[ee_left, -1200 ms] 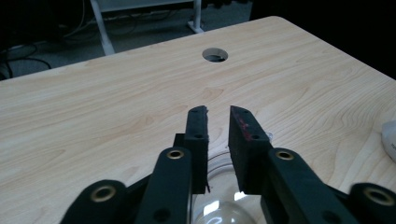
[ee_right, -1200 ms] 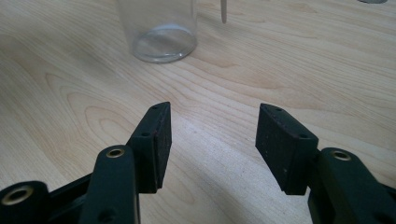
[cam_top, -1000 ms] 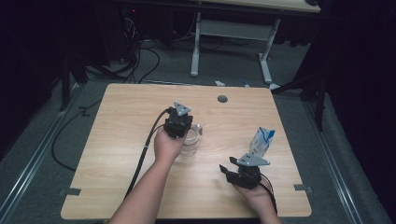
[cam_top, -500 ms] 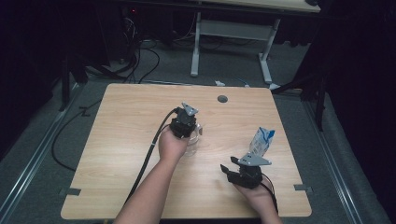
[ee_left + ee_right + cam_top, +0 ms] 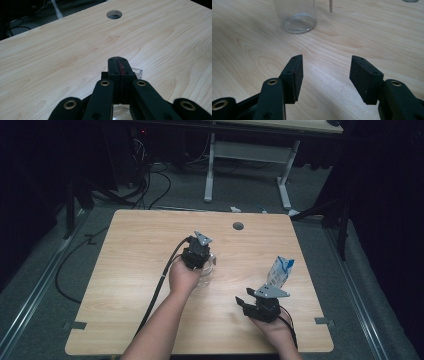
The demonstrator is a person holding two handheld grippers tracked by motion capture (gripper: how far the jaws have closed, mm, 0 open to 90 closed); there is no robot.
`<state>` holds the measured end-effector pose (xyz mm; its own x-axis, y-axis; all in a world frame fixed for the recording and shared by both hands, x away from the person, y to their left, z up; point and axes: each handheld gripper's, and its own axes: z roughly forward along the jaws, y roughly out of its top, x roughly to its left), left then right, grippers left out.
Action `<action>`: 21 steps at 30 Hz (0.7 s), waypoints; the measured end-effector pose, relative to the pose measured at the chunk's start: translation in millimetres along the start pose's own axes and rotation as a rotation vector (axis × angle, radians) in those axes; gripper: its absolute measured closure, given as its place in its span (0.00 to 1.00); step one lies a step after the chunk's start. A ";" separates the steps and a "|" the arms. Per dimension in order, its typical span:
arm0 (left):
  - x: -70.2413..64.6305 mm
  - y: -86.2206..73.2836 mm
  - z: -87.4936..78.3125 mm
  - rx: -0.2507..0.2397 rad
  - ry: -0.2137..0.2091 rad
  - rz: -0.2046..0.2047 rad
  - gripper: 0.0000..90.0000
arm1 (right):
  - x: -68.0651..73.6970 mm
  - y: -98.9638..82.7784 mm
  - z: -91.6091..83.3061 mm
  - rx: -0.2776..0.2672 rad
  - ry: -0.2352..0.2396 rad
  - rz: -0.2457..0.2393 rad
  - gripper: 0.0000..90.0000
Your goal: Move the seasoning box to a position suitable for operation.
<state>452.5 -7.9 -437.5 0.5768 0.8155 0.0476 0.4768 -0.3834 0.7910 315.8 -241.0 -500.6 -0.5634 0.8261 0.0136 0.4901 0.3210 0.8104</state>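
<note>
The left gripper (image 5: 199, 251) sits over the clear glass (image 5: 207, 270) in the middle of the table (image 5: 130, 250) – its jaws pressed tight together, maybe on the rim. The right gripper (image 5: 325, 75) rests near the blue-and-white carton (image 5: 280, 272) – jaws wide apart, holding nothing

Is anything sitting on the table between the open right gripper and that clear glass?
Nothing visible. Only bare wooden table lies between the right gripper and the glass. The blue-and-white carton stands off to the side.
</note>
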 end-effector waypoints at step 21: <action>-6.4 -26.1 -34.9 0.006 0.001 0.002 1.00 | 3.4 0.6 1.3 0.005 0.004 -0.011 0.49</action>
<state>413.2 12.0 -437.2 0.5772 0.8151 0.0495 0.4797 -0.3875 0.7873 315.1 -237.3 -500.8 -0.5715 0.8206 0.0073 0.4875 0.3322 0.8075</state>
